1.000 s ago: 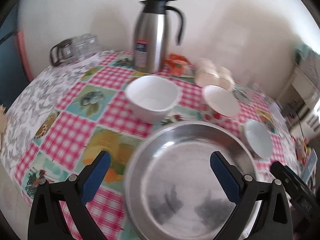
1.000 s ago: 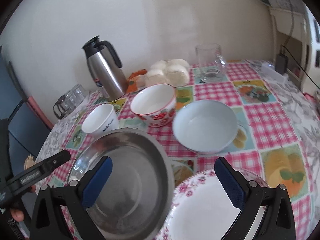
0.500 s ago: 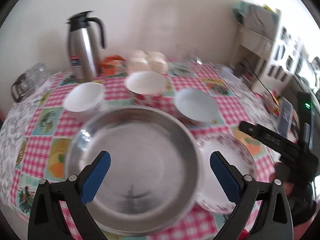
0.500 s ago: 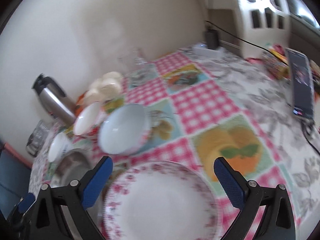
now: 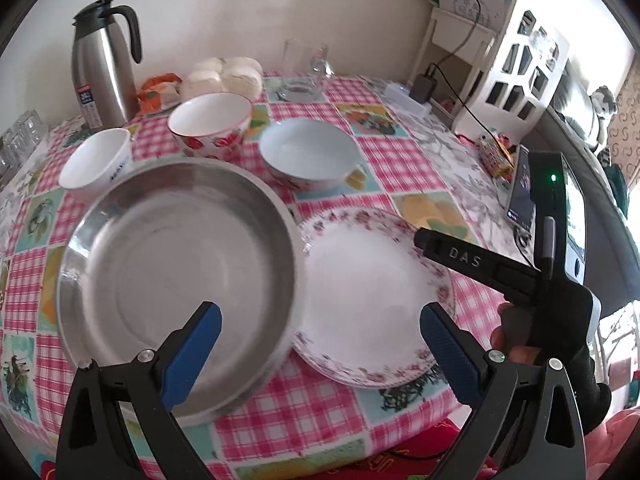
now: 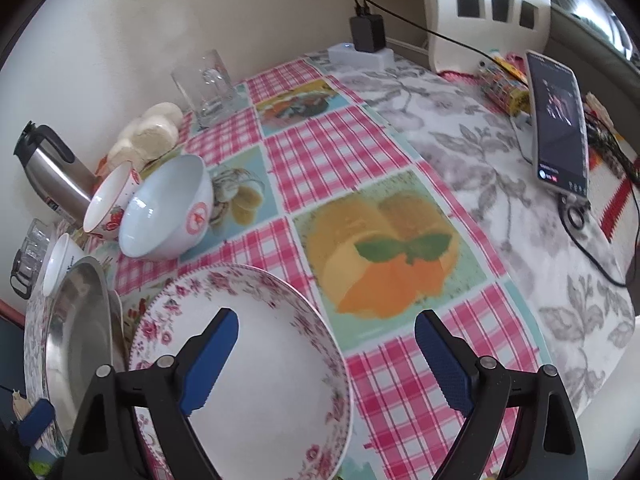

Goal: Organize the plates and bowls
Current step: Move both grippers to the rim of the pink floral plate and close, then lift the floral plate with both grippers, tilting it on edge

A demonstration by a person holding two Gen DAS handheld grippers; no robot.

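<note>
My left gripper (image 5: 320, 340): jaws wide, empty, steel pan (image 5: 176, 280) under its left finger | my right gripper (image 6: 326, 354): jaws closing, nothing gripped, floral plate (image 6: 256, 368) below left finger, seemingly untouched | bowls (image 6: 168, 208) beyond.

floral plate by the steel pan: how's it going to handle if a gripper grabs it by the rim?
The floral plate looks like glazed ceramic: probably stiff, slick under the pads, and breakable if dropped. Its rim is thin and low, so a grip there is likely shallow. Its edge lies very close to the steel pan, so a nudge might knock the two together.
</note>
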